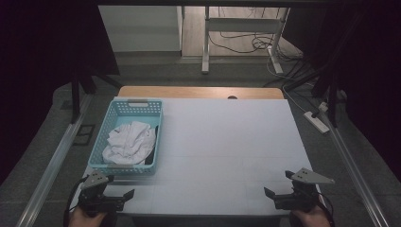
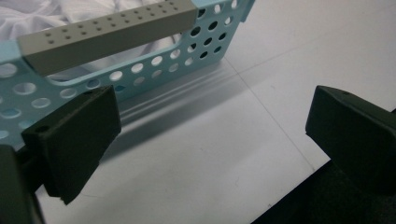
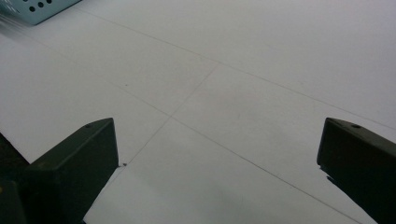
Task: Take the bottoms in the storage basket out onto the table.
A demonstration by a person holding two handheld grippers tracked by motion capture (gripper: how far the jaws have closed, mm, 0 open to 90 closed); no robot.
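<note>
A light blue perforated basket (image 1: 124, 109) stands on the left of the white table (image 1: 227, 142) and holds a crumpled white cloth (image 1: 128, 142). My left gripper (image 1: 120, 186) rests at the table's near left corner, just in front of the basket, open with nothing between its jaws. In the left gripper view the basket's wall (image 2: 154, 70) and its grey handle bar (image 2: 107, 32) lie close ahead of the left gripper (image 2: 210, 135), with the cloth (image 2: 28, 18) behind them. My right gripper (image 1: 278, 183) sits open and empty at the near right corner; the right gripper (image 3: 215, 158) looks over bare table.
A dark item (image 1: 152, 152) lies along the cloth's right side inside the basket. A wooden strip (image 1: 198, 92) runs along the table's far edge. Beyond it are a desk frame (image 1: 206, 42) and floor cables (image 1: 255, 43). The basket's corner (image 3: 42, 9) shows far off.
</note>
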